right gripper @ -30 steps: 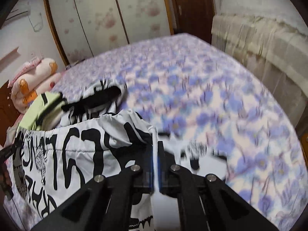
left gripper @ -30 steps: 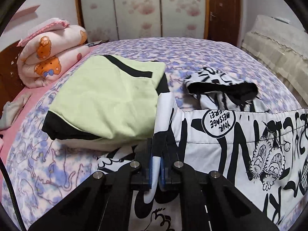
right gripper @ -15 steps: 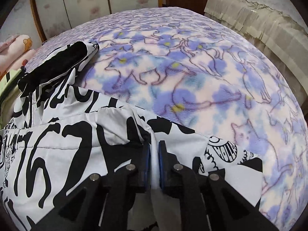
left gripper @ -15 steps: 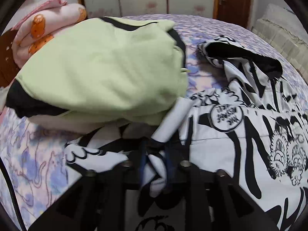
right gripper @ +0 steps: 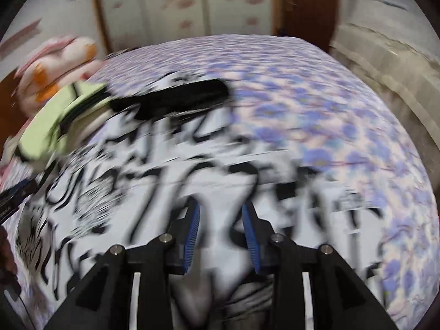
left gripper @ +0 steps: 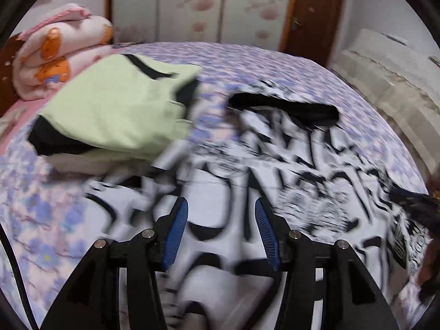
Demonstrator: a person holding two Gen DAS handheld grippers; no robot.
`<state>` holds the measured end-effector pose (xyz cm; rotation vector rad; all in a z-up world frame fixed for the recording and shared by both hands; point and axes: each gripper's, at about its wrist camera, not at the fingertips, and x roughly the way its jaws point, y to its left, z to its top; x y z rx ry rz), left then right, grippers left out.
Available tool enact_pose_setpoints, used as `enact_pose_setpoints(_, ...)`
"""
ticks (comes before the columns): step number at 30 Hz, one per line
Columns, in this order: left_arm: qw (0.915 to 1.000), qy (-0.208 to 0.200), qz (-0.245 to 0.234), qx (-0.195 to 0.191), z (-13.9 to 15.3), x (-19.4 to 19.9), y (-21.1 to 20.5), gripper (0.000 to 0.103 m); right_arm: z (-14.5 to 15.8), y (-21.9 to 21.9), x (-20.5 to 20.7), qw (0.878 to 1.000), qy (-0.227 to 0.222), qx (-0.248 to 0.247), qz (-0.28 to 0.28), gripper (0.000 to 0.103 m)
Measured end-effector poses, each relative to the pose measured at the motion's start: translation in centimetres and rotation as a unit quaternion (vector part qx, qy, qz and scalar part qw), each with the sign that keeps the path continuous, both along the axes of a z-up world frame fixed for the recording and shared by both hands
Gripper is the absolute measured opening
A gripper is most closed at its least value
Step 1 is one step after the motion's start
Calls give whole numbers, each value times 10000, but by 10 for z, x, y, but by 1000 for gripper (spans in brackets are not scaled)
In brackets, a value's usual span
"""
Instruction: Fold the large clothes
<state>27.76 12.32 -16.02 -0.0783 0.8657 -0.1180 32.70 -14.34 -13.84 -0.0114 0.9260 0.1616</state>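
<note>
risk: judged, loose fold on the black-and-white printed garment may slump or skew once let go; its sleeve sits under the green folded garment at 10 o'clock, could drag it.
left gripper: jaws opening, about half spread, pinching nothing; cloth lies below.
right gripper: jaws opening, partly spread; fabric bunched between, pads clear.
garment place: spread on the bed, centre to 12 o'clock.
</note>
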Motion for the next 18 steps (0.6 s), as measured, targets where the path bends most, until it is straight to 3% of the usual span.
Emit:
enact_pose_setpoints(3,9997,76,-15,213,-14,15,-17,47,-18,20,13,9998,167,-34,48,32)
enact_pose_setpoints(6,9992,284,101,244,-33,40,-6,42,-35,10,32,9995,254,4,-185,32)
enact_pose_setpoints(9,9973,486,382,388,-53,63,18,41,-42,-16,47,9984,115,-94,-541,32)
enact_pose_setpoints(11,9982,424,414,131,-53,70,38,41,-45,-44,55,9965,45,-218,-803,33)
enact_pose_setpoints(13,9986,350,335,231,-52,73,46,29,-50,-75,58,9896,55,-632,-1292,33)
enact_pose_setpoints(14,9987,362,257,236,-53,73,46,28,-52,-88,59,9887,58,-626,-1360,33)
enact_pose_setpoints(15,9990,343,168,234,-54,73,48,28,-55,-104,59,9905,111,-347,-1329,25)
enact_pose_setpoints(16,9991,322,86,268,-54,73,48,28,-58,-118,59,9905,197,-132,-1358,7)
enact_pose_setpoints(17,9992,306,26,257,-54,72,49,28,-59,-126,58,9900,211,-120,-1387,0)
enact_pose_setpoints(18,9993,314,-9,224,-55,73,51,28,-58,-129,57,9912,197,-32,-1310,0)
